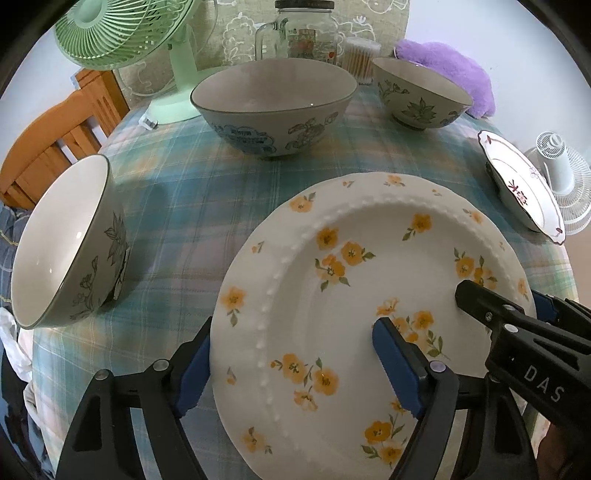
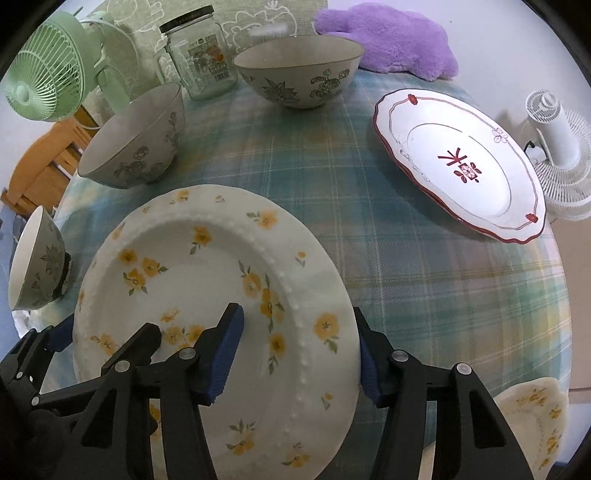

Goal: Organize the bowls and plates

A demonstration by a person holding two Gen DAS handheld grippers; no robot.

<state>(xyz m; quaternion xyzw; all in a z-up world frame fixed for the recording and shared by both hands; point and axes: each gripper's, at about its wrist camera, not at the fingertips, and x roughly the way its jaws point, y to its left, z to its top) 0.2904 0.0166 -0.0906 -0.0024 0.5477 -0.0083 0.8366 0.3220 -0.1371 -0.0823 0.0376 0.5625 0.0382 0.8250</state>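
A white plate with yellow flowers (image 1: 351, 295) (image 2: 207, 295) sits at the near table edge. My left gripper (image 1: 295, 365) straddles its left rim, one blue pad outside, one on the plate's inner face. My right gripper (image 2: 299, 354) straddles its right rim the same way. Whether either pinches the rim is unclear. A large bowl with blue flowers (image 1: 273, 107) (image 2: 133, 136) stands behind. Two smaller grey-flowered bowls (image 1: 66, 243) (image 1: 421, 92) stand left and far right. A red-trimmed plate (image 2: 458, 162) (image 1: 524, 184) lies at right.
A checked cloth (image 2: 369, 240) covers the table. A green fan (image 1: 122, 33), a glass jar (image 1: 303, 29), a cotton swab box (image 1: 360, 59) and a purple plush (image 2: 388, 37) line the back. A white fan (image 2: 557, 140) stands right. Another yellow-flowered plate (image 2: 535, 417) lies near right.
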